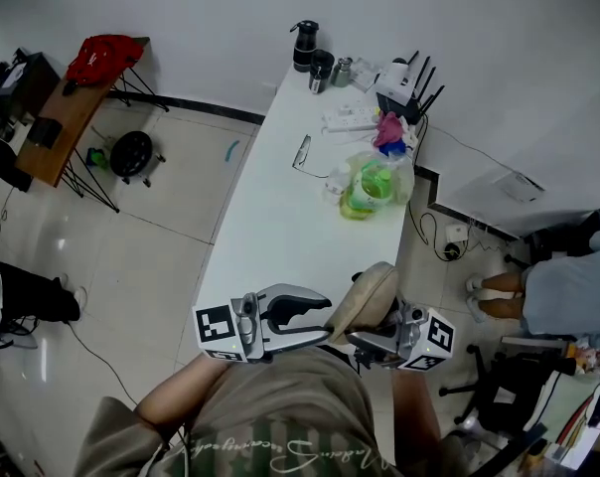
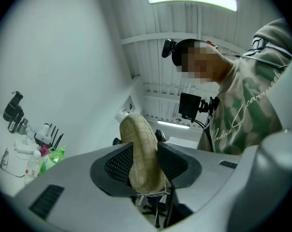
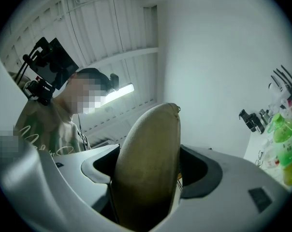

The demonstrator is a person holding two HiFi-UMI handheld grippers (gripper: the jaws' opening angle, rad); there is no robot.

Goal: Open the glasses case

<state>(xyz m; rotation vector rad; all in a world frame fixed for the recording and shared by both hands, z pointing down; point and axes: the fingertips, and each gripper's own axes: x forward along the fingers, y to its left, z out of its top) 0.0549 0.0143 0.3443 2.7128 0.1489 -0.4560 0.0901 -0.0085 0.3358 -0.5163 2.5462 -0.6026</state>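
Tan glasses case (image 1: 365, 296) held up between two claws, over the near end of the white bench (image 1: 275, 222).
The left claw (image 1: 325, 318) pinches one narrow end of the case, its black pads against both sides. The right claw (image 1: 365, 346) pinches the other end, where the case fills the gap between its pads. The case is clear of the bench, close to the person's chest.

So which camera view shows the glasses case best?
The right gripper view: the glasses case fills the middle, large and sharp. The left gripper view shows it narrower. The head view shows it small.
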